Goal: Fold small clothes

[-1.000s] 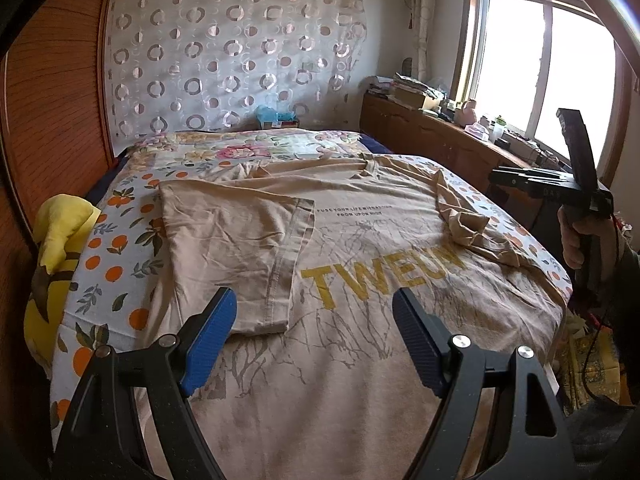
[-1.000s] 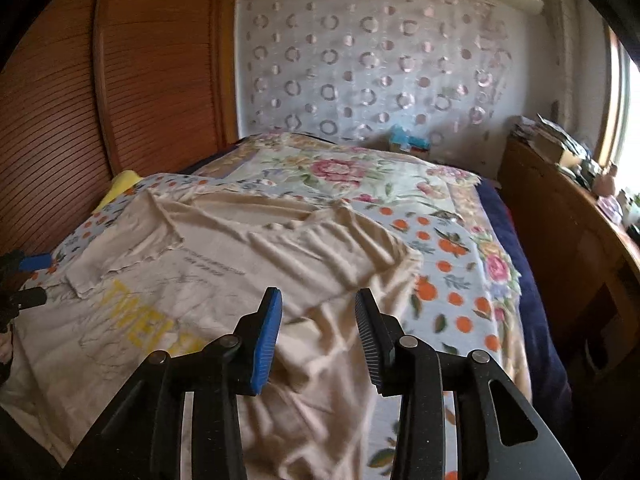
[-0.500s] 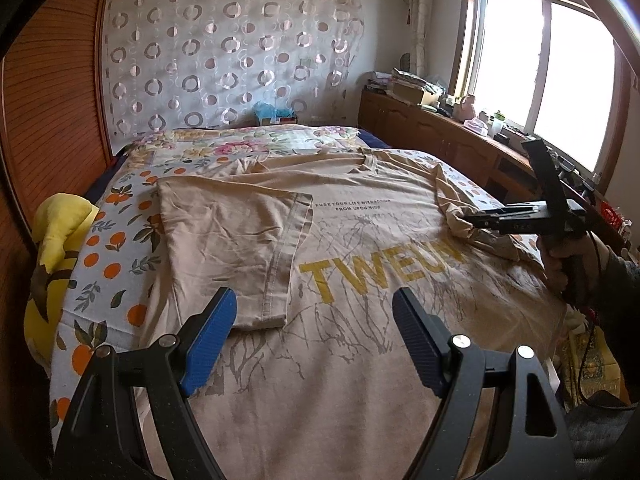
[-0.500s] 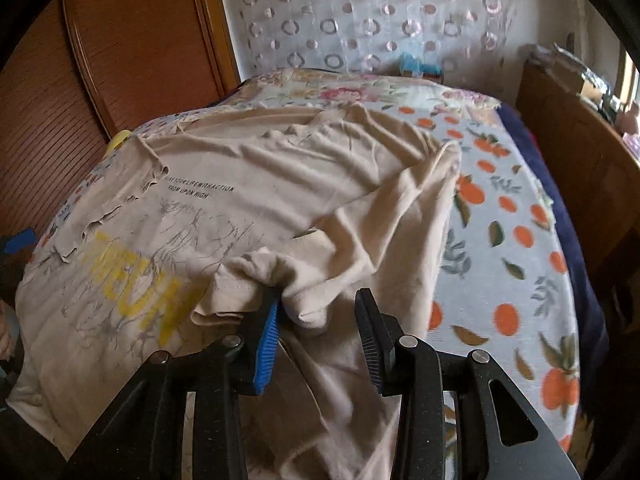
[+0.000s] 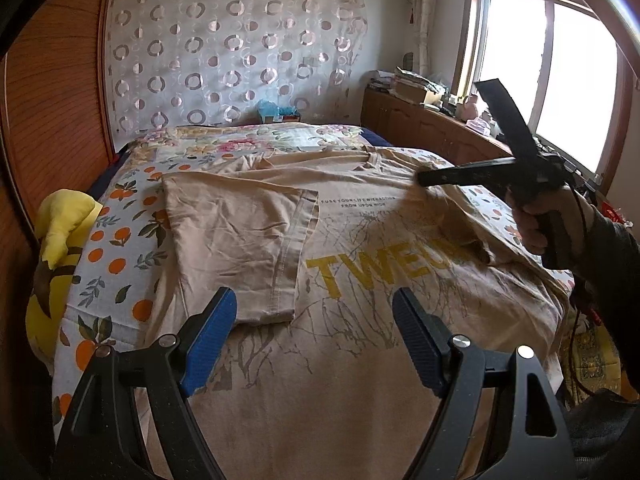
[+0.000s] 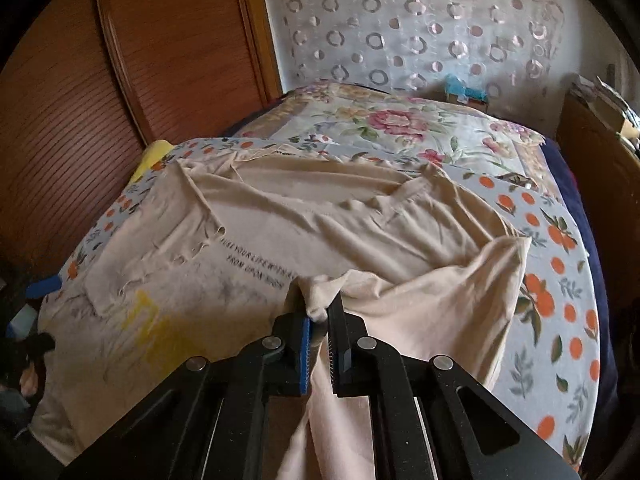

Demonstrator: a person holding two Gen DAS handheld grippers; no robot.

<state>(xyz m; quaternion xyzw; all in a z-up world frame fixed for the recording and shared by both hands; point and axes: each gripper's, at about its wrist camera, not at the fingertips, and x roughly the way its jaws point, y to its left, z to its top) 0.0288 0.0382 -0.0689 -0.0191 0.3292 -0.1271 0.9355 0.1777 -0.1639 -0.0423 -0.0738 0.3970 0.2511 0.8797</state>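
Between your right tongs (image 6: 318, 322), which have just been closing, a bunch of the tan shirt (image 5: 360, 360) is pinched. Your left tongs (image 5: 314, 334) are wide and hold nothing. Under them, the shirt lies on the bed (image 5: 116, 280).

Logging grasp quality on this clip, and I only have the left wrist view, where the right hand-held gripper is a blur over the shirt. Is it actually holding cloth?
Observer: Yes. In the right wrist view, the right hand-held gripper has just been closing its jaws, and a bunched edge of the sleeve is pinched between them.
Operator: Is that sleeve lifted, or flat on the bed?
Observer: Lifted at the grip. It rises in a peak to the jaws above the T-shirt. Its outer edge hangs toward the orange-print bedsheet.
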